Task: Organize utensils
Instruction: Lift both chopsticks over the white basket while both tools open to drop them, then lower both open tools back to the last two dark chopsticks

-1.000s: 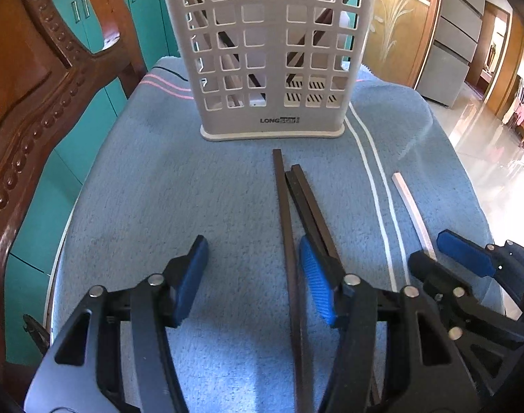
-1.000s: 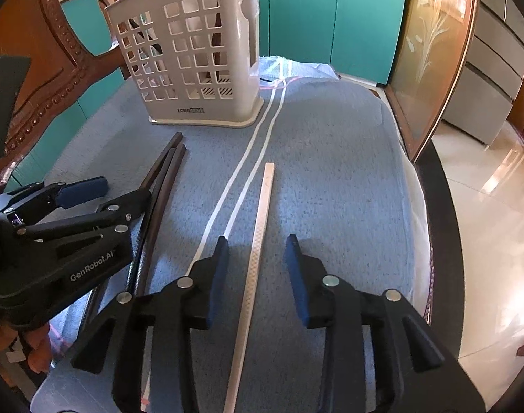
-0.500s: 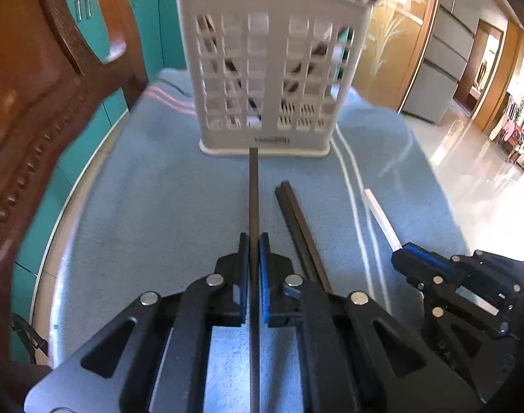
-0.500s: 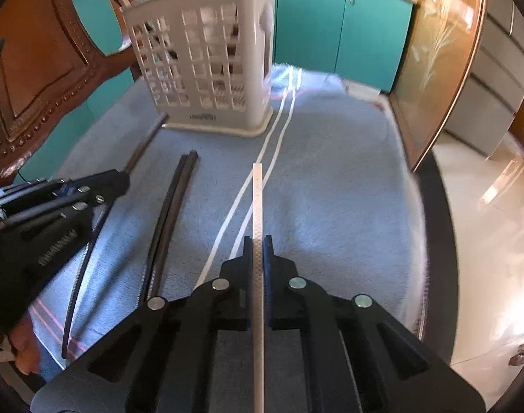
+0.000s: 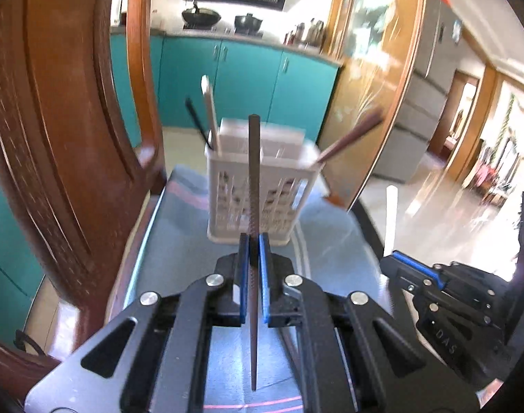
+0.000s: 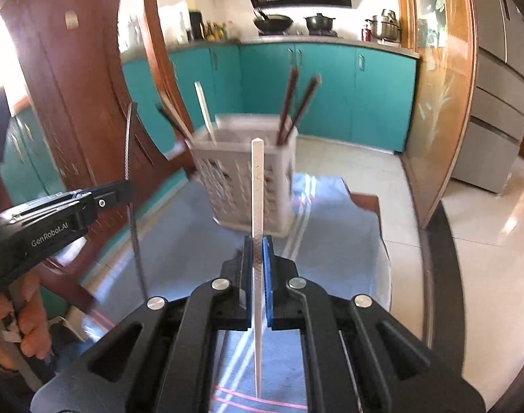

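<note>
Chopsticks: you now hold one in each gripper, both lifted clear of the blue towel point(image 5: 179, 241). Your left gripper point(image 5: 253, 268) is clamped narrow on the dark chopstick point(image 5: 253, 179); your right gripper point(image 6: 257, 268) is clamped narrow on the white chopstick point(image 6: 257, 186). A second ago both sets of jaws stood wide, with the sticks lying flat on the towel; they have since closed and risen. The white slotted utensil basket point(image 6: 241, 186) stands ahead on the towel, already holding several chopsticks, so both sticks appear ready to be carried over its rim. Two dark sticks seen earlier are now hidden
</note>
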Demonstrator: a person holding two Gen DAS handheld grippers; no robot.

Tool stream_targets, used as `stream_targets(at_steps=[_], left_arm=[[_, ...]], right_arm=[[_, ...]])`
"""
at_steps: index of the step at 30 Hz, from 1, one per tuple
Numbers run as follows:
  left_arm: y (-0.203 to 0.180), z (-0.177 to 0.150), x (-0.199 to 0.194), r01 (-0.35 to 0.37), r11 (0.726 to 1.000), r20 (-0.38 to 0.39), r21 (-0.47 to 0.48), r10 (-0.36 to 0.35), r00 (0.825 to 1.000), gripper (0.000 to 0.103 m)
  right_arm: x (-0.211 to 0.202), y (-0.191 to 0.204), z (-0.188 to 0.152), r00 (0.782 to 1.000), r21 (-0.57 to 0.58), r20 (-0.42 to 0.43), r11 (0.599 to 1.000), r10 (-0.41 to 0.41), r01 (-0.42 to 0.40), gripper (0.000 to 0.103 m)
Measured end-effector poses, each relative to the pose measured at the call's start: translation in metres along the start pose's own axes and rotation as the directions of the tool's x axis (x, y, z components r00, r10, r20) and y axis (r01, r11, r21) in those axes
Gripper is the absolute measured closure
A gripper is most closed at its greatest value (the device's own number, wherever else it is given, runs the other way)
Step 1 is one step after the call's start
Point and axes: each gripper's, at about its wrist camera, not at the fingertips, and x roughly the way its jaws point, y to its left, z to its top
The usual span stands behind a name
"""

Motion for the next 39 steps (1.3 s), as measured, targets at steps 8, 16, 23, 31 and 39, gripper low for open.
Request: stream_targets(at_steps=[8,16,23,31,39], left_arm=[[-0.011,0.085,-0.035,0.034,0.998,0.169,0.045,-0.041,0.985,0.096],[-0.026,0.167,0.003,-0.087,0.995,0.378,0.058,0.059,0.924,0.096],[-0.018,0.151,0.086,-0.137,0.984,0.312,0.111,0.096,0.945,0.096],[0.001,0.124,0.095,-0.141,0.986,0.285,0.092,0.110,0.952,0.074],[-0.003,0.073,0.030,-0.262,0.960,0.301,0.094,0.224,0.927,0.043]], right_arm=[[-0.039,-0.004,0.093,0.974,0.030,0.201,0.993,0.104,-0.113,0.097],[-0.025,-0.006,0.167,0.923,0.046,0.384,0.999,-0.020,0.003,0.097],[0.032,-0.012,0.140,0.947,0.009,0.318,0.999,-0.042,0.042,0.097],[0.043,-0.017,0.118,0.958,0.037,0.285,0.999,-0.033,0.024,0.090],[-0.037,-0.008,0.066,0.919,-0.052,0.383,0.996,0.090,-0.076,0.075]])
